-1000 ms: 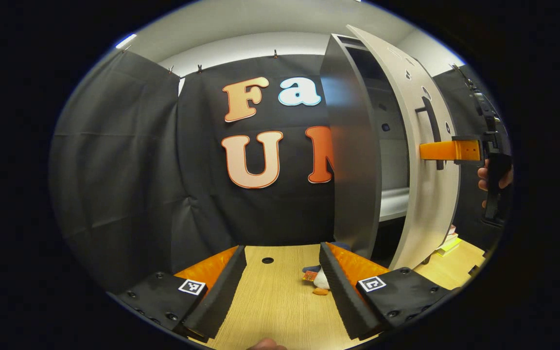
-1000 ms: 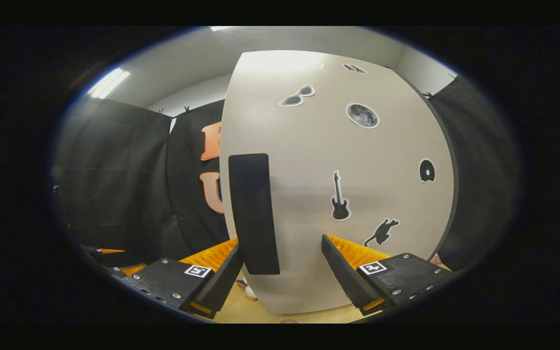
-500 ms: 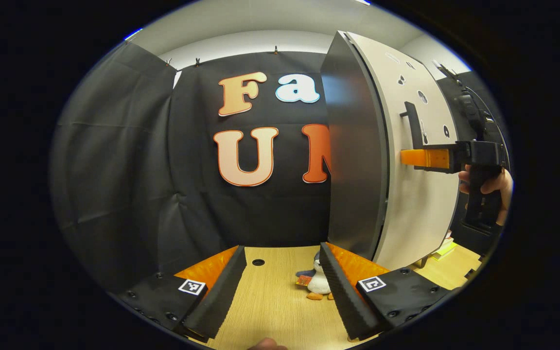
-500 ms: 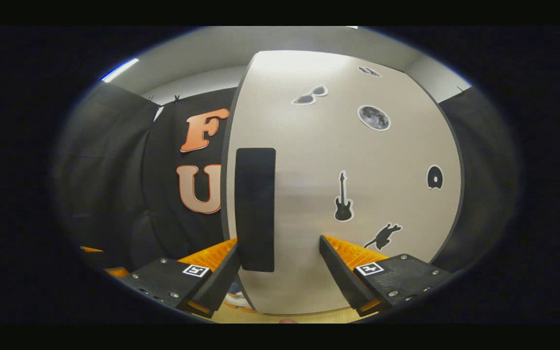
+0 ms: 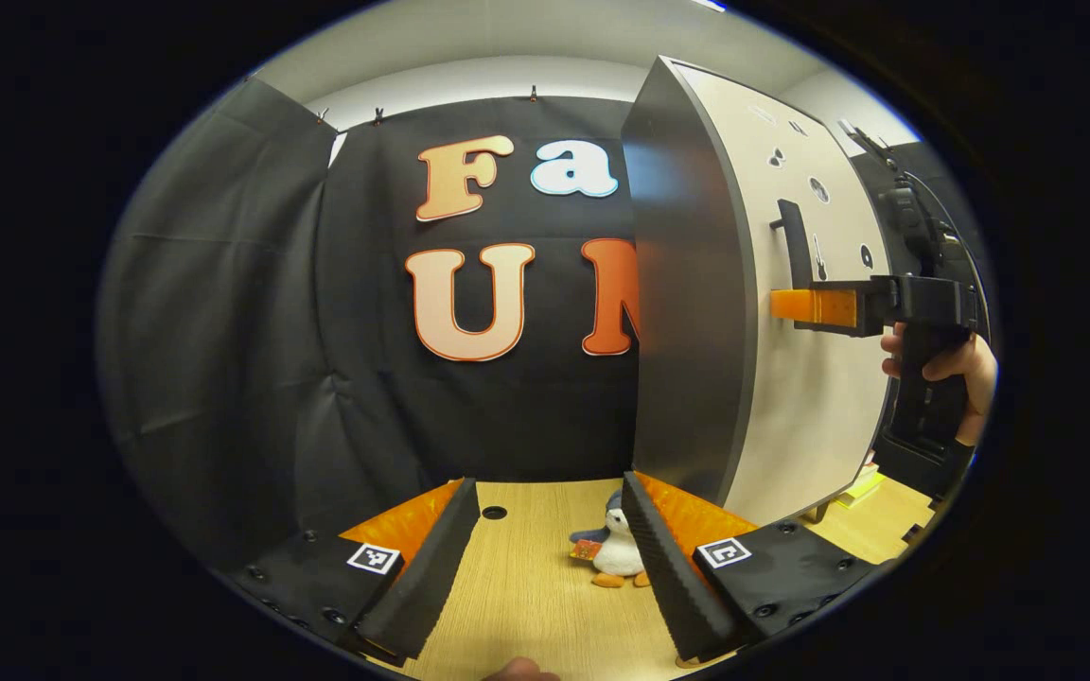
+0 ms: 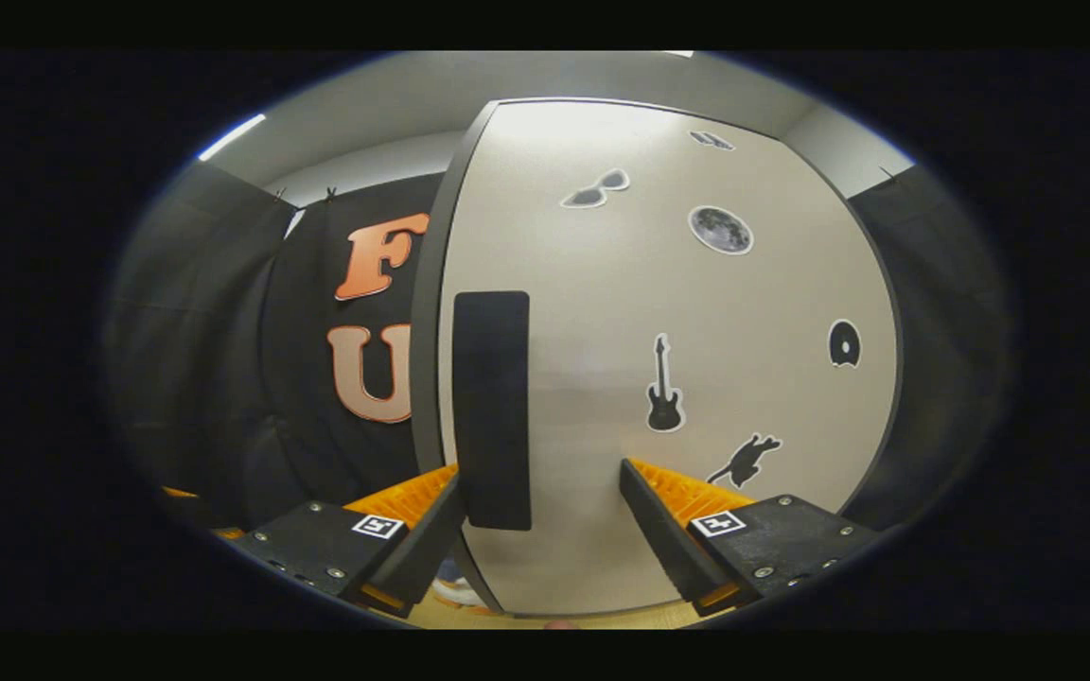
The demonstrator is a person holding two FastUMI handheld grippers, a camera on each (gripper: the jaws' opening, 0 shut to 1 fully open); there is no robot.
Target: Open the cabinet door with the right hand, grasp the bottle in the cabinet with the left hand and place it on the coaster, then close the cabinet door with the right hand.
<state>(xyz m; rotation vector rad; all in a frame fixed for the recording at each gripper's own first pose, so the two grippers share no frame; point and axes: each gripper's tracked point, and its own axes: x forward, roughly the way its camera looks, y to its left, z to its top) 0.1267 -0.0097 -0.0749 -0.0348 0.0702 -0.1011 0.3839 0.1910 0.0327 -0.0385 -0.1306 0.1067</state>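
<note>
The tall cabinet [image 5: 687, 312] stands on the right in the left gripper view, its dark grey side facing me. Its beige, sticker-covered door [image 6: 677, 312] lies flush against the front. My right gripper [image 6: 545, 530] is open, right up against the door. The black vertical handle [image 6: 491, 407] stands between its fingers, close to the left one, and neither finger presses on it. From the left gripper view, the right gripper [image 5: 791, 305] reaches the door beside the handle [image 5: 794, 241], held by a hand [image 5: 947, 364]. My left gripper [image 5: 550, 530] hovers open over the wooden table [image 5: 526, 596], holding nothing.
A small penguin toy [image 5: 613, 558] lies on the table just past my left gripper's right finger, near the cabinet's base. A round hole [image 5: 494, 512] sits in the tabletop further back. Yellow flat items [image 5: 862, 482] lie low at the cabinet's right.
The door swung from well ajar, with the shelves showing, to flush against the cabinet, and my right gripper followed it. The left gripper barely shifted.
</note>
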